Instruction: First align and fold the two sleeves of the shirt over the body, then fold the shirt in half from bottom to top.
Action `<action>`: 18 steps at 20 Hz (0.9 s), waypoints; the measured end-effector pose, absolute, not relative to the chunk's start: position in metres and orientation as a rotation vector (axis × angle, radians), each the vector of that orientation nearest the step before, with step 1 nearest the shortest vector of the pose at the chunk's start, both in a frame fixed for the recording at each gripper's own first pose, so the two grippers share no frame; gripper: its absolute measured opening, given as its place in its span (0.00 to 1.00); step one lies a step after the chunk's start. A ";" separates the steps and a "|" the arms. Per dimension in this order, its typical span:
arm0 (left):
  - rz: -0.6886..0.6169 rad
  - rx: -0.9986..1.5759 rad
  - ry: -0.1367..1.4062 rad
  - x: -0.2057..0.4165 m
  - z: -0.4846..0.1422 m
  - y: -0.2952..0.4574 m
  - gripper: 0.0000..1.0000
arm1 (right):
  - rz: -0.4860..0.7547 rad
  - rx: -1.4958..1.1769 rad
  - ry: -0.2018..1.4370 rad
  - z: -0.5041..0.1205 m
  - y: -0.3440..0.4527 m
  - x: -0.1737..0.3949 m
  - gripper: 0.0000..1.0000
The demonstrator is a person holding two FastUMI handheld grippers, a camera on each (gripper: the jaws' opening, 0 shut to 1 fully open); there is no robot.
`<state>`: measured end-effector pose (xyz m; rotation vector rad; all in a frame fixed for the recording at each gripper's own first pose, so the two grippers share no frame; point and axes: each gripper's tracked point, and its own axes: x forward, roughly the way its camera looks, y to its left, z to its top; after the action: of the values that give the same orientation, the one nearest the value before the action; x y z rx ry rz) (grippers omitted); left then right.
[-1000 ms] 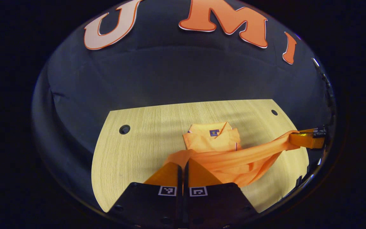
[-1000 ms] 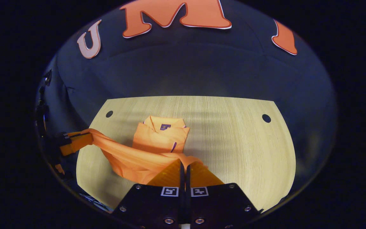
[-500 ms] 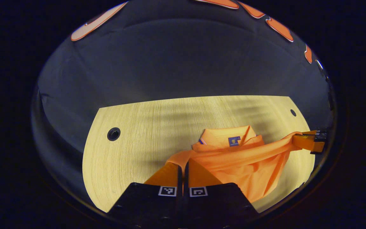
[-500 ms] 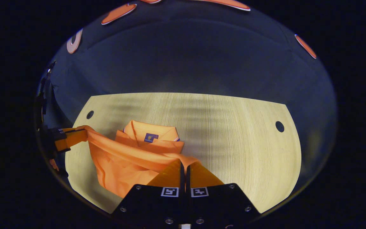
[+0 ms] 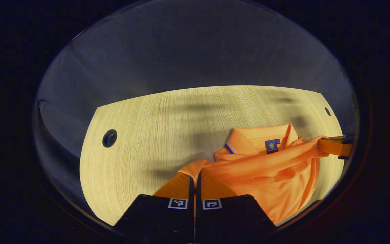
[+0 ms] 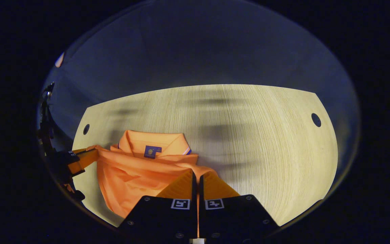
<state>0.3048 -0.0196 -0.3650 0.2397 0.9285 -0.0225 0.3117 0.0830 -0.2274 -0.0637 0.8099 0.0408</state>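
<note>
Orange shirt (image 5: 266,169) on pale wood table (image 5: 141,135), collar end lying flat toward far side, small dark tag inside neck (image 5: 271,145). Hem edge lifted off table & stretched as a taut band betw. the two grippers, rest of fabric sagging below it in loose folds. Left gripper view: left gripper (image 5: 193,176) at bottom centre, fingers pressed together w/ one hem corner pinched betw. them; cloth runs from tips off to the right. At far right edge of same view, right gripper (image 5: 333,147) seen small, its fingers closed on the other hem corner. Right gripper view: right gripper (image 6: 196,174) bottom centre, fingers together, pinching cloth at tips; shirt (image 6: 137,169) spreads left from there, collar (image 6: 154,144) beyond the lifted band. Left gripper (image 6: 80,159) at left edge of this view, clamped on its corner, dark body behind it. Table (image 6: 266,142) has round holes near far corners, one (image 5: 109,138) at left in left gripper view, one (image 6: 316,120) at right in right gripper view. Dark cloth wall (image 5: 188,54) behind table. Sleeves not distinguishable in the bunched fabric.
</note>
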 end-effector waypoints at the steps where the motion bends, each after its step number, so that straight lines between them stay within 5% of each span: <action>1: -0.007 0.252 0.934 0.308 -0.372 -0.017 0.05 | 0.016 -0.081 0.810 -0.233 0.076 0.315 0.05; 4: 0.010 0.245 0.937 0.311 -0.385 -0.009 0.07 | -0.033 -0.105 0.834 -0.243 0.059 0.317 0.27; 5: 0.019 0.245 0.937 0.310 -0.386 -0.005 0.11 | -0.052 -0.096 0.835 -0.243 0.054 0.317 0.41; 9: 0.063 0.231 0.891 0.314 -0.377 0.014 0.96 | -0.086 -0.066 0.829 -0.245 0.044 0.316 1.00; 18: 0.105 0.209 0.660 0.297 -0.267 0.018 0.99 | 0.014 -0.042 0.660 -0.170 0.071 0.286 1.00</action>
<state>0.2967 0.0183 -0.2667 0.2093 0.6600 0.1052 0.2856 0.0710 -0.1698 -0.0421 0.6605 0.0144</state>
